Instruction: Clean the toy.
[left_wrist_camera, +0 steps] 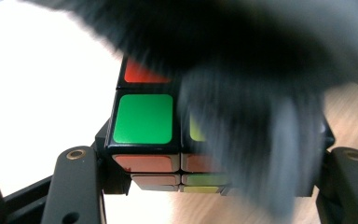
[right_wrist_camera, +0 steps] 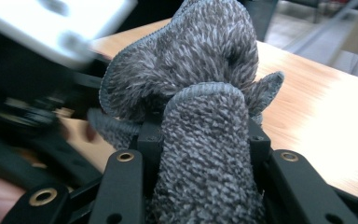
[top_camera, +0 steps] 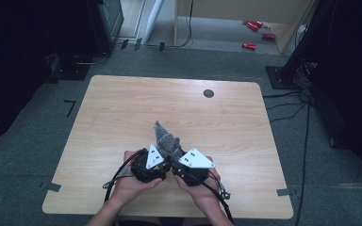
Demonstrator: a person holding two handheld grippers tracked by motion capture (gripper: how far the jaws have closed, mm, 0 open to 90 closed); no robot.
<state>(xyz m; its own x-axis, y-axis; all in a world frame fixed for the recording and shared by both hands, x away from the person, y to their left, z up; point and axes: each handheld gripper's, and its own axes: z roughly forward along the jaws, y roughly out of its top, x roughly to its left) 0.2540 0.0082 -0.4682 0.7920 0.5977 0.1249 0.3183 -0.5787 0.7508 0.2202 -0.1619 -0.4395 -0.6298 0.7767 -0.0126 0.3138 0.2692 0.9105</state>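
Note:
My left gripper (left_wrist_camera: 209,154) is shut on a puzzle cube (left_wrist_camera: 144,121) with green, red and yellow stickers; the cube fills the space between its black jaws. A grey fluffy cloth (right_wrist_camera: 200,93) is bunched between the jaws of my right gripper (right_wrist_camera: 204,154), which is shut on it. In the left gripper view the blurred cloth (left_wrist_camera: 251,130) lies over the cube's right half and hides it. From above, both grippers (top_camera: 158,162) (top_camera: 193,165) meet at the table's near middle, with the cloth (top_camera: 166,140) sticking up between them.
The light wooden table (top_camera: 122,108) has a dark round hole (top_camera: 209,93) near its far edge. Cables trail from both grippers toward the near edge. Grey carpet, dark stands and red items (top_camera: 252,26) lie on the floor beyond.

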